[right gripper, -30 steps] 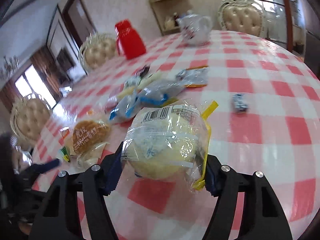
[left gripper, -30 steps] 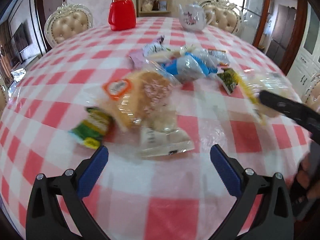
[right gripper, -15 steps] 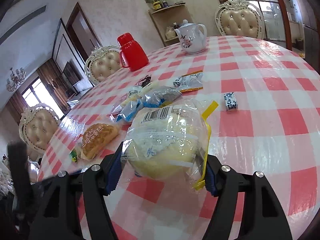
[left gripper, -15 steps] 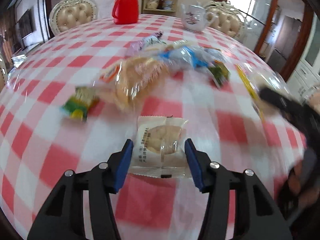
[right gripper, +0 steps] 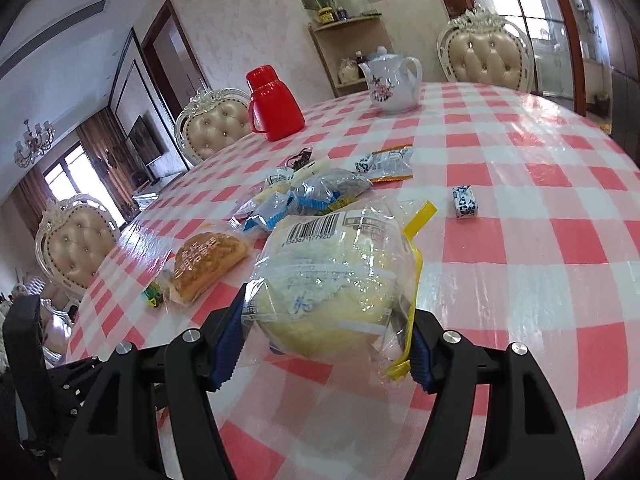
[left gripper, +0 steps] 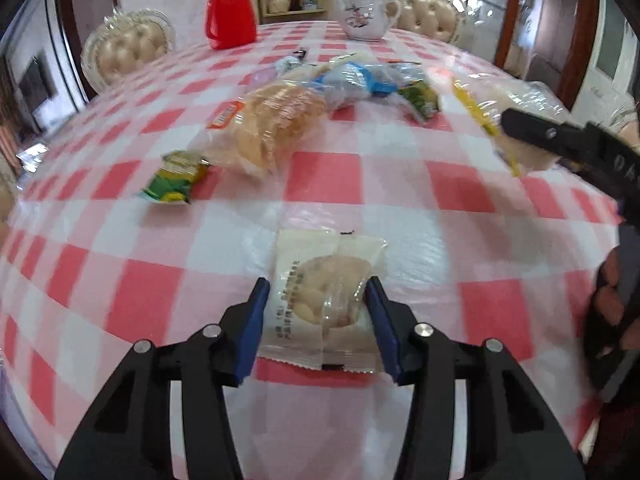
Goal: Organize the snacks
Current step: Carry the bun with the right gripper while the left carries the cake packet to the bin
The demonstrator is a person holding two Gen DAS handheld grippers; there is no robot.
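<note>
A small white pastry packet (left gripper: 324,264) sits between the blue pads of my left gripper (left gripper: 318,292), low over the red-checked table (left gripper: 460,192). The jaws are closing and both pads touch the packet's sides. My right gripper (right gripper: 328,320) is shut on a clear bag with a pale yellow bun (right gripper: 336,272), held just above the cloth; the same gripper (left gripper: 560,136) and bag (left gripper: 516,100) show at the right of the left wrist view. Loose snacks lie further in: a bagged brown bread (left gripper: 272,124), a green packet (left gripper: 172,178) and blue-and-white packets (left gripper: 352,84).
A red thermos (left gripper: 230,12) and a white teapot (left gripper: 364,18) stand at the far side. A small blue-white candy (right gripper: 464,202) and an orange-edged packet (right gripper: 388,164) lie apart from the pile. Padded chairs (right gripper: 216,124) ring the table. A hand (left gripper: 612,308) is at the right edge.
My left gripper went from wide open to closed around the white pastry packet and drew it back from the pile. The right gripper kept its hold on the bun bag and shifted a little.
</note>
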